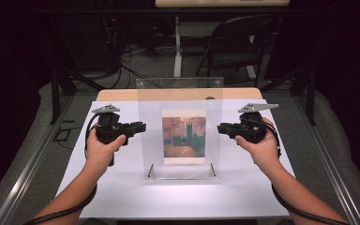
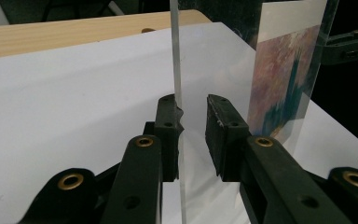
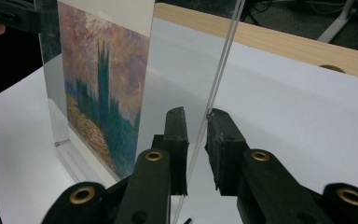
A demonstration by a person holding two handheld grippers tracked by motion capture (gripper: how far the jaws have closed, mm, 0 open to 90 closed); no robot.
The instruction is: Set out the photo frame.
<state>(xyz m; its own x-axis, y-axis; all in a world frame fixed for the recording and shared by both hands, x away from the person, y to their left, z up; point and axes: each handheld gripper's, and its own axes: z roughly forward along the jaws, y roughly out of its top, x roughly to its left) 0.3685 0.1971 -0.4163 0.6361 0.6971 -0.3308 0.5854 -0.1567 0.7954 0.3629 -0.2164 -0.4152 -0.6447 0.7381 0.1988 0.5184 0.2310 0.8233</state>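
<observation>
A clear acrylic picture stand (image 1: 179, 93) stands upright on the white sheet (image 1: 122, 187), holding a painted card (image 1: 183, 133) of dark towers under a reddish sky. My left gripper (image 1: 143, 125) is at the stand's left edge and my right gripper (image 1: 219, 127) at its right edge. In the left gripper view the left gripper (image 2: 191, 112) is open, and the pane's edge (image 2: 175, 56) runs between its jaws, against one pad. In the right gripper view the right gripper (image 3: 198, 123) is open astride the pane's edge (image 3: 223, 60). The card (image 3: 102, 88) shows behind it.
The stand's clear base (image 1: 180, 177) reaches toward me. The wooden tabletop (image 1: 117, 95) shows beyond the sheet. A folding chair (image 1: 236, 42) and floor cables lie past the table, and metal rails (image 1: 33, 159) run along both sides.
</observation>
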